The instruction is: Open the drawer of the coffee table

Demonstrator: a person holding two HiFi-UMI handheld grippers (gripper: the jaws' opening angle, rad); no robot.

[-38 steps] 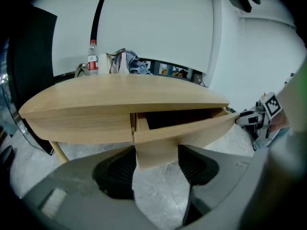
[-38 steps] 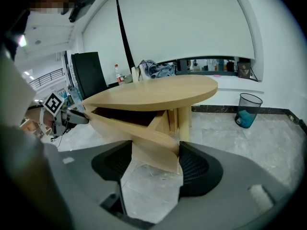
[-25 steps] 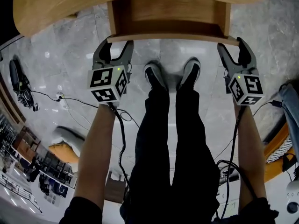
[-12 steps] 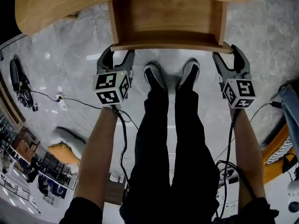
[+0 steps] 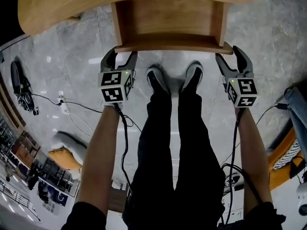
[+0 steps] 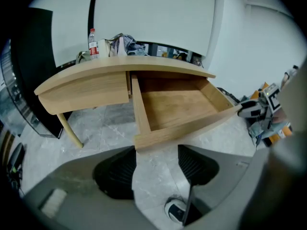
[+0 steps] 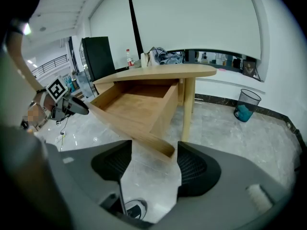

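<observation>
The wooden coffee table (image 5: 57, 8) curves across the top of the head view. Its drawer (image 5: 170, 16) stands pulled out toward me, with nothing inside. My left gripper (image 5: 120, 55) sits at the left corner of the drawer's front panel (image 5: 170, 48). My right gripper (image 5: 228, 55) sits at the right corner. In the left gripper view the drawer (image 6: 177, 107) ends just above the spread jaws of my left gripper (image 6: 157, 152). In the right gripper view the drawer's corner (image 7: 168, 150) reaches between the tips of my right gripper (image 7: 154, 150). No pad presses on wood.
My legs and shoes (image 5: 158, 78) stand on the marble floor right below the drawer front. Cables (image 5: 72, 109) trail across the floor at left. A bottle (image 6: 93, 43) and clutter sit on the tabletop. A bin (image 7: 245, 104) stands at right and a black cabinet (image 7: 98, 56) behind the table.
The drawer has slid further out toward me, showing more of its floor. Both grippers came back with its front corners, then nearly stopped.
</observation>
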